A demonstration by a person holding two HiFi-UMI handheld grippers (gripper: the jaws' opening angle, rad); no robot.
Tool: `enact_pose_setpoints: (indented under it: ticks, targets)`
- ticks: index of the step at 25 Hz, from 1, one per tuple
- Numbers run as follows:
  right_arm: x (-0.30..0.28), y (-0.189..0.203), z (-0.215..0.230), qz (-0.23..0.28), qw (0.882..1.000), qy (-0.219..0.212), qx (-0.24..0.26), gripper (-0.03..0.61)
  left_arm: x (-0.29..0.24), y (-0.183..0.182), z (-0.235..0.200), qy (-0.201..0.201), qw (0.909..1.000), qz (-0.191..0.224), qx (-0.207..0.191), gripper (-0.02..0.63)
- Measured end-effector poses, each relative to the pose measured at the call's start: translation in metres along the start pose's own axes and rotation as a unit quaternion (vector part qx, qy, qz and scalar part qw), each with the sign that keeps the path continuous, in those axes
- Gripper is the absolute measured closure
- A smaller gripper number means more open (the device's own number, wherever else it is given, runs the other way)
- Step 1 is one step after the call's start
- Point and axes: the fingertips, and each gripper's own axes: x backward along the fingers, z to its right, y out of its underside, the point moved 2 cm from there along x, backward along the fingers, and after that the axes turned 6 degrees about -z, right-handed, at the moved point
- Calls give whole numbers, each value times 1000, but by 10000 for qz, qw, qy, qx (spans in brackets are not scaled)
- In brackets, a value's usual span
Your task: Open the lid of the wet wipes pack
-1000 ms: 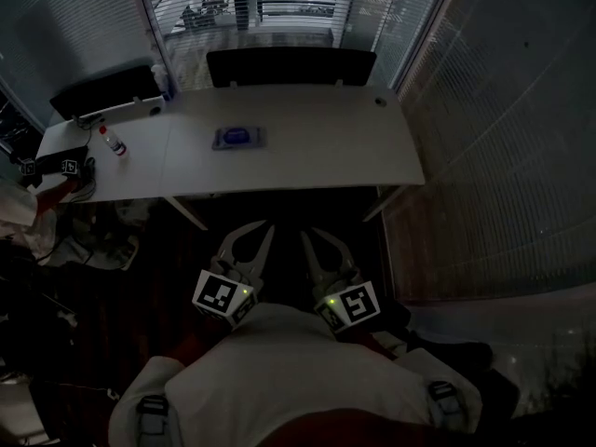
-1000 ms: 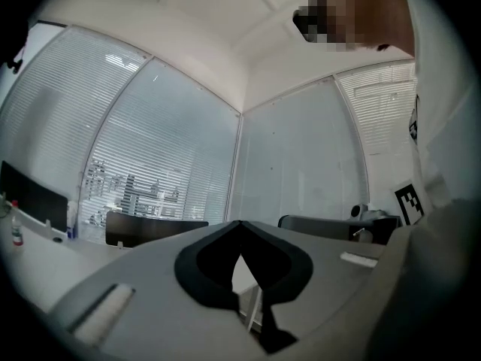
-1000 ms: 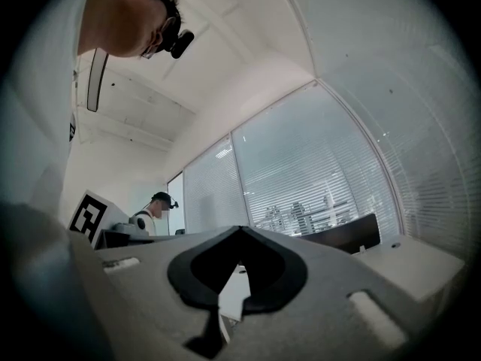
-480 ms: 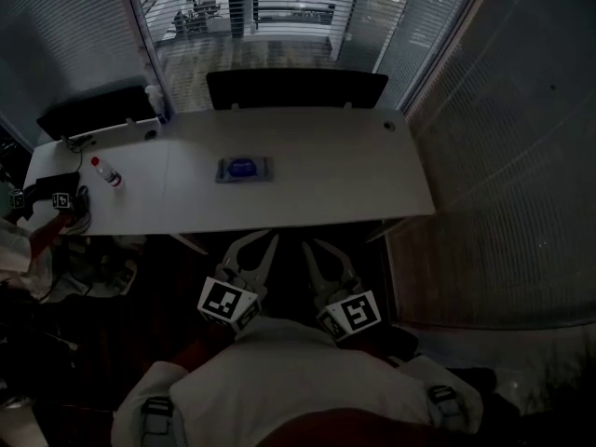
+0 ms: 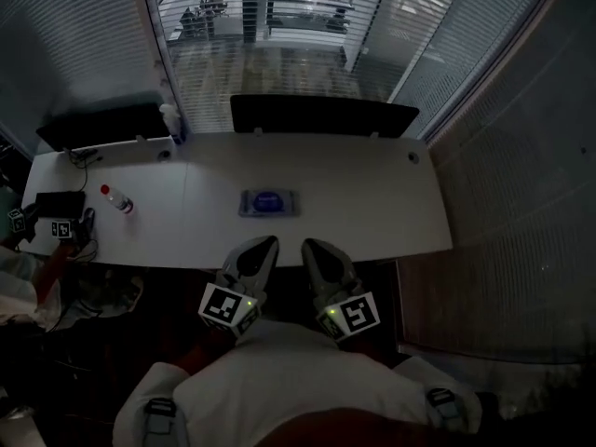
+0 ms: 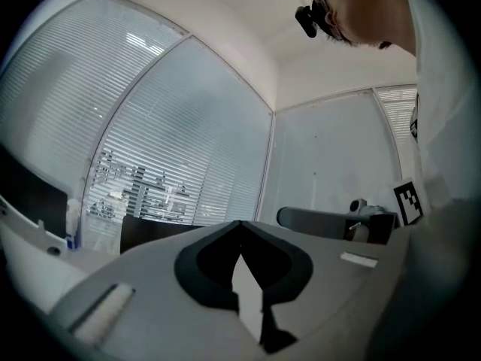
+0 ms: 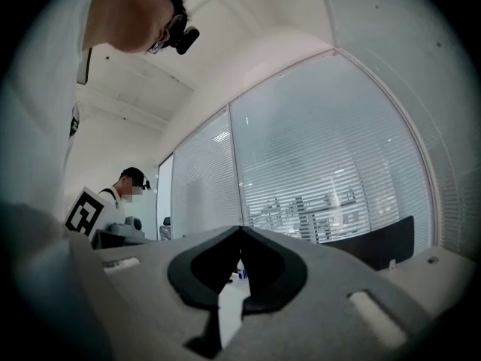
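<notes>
The left gripper (image 5: 263, 246) and the right gripper (image 5: 311, 248) are being held side by side, level, at the near edge of the white surface (image 5: 372, 203), close in front of the person's white sleeves. The fingers (image 6: 180, 277) of the left gripper are being kept pressed together with nothing between them, and the fingers (image 7: 316, 307) of the right gripper are likewise being kept pressed together on nothing. The wet wipes pack (image 5: 269, 202) is lying flat near the middle of the surface, a blue patch showing on its top, just beyond the fingertips and not being touched by them; only a bare strip of the surface is lying between. Well to the left of the pack a small bottle (image 5: 118, 199) with a red cap is being left near the surface's left end, and a dark box (image 5: 102, 127) is sitting at the left rear. A black panel (image 5: 321, 115) is standing behind the far edge, with slatted blinds (image 5: 270, 26) hanging beyond it. At the left edge, marker cubes (image 5: 61, 229) are being held by another person.
</notes>
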Motion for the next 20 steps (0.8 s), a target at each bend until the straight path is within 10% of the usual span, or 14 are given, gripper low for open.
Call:
enact_pose_setpoints:
  ticks: [20]
  targets:
    - [-88,-17,23,10,9993,-357,89,578,-44,-27,-77,-368,9990,248,-88,611]
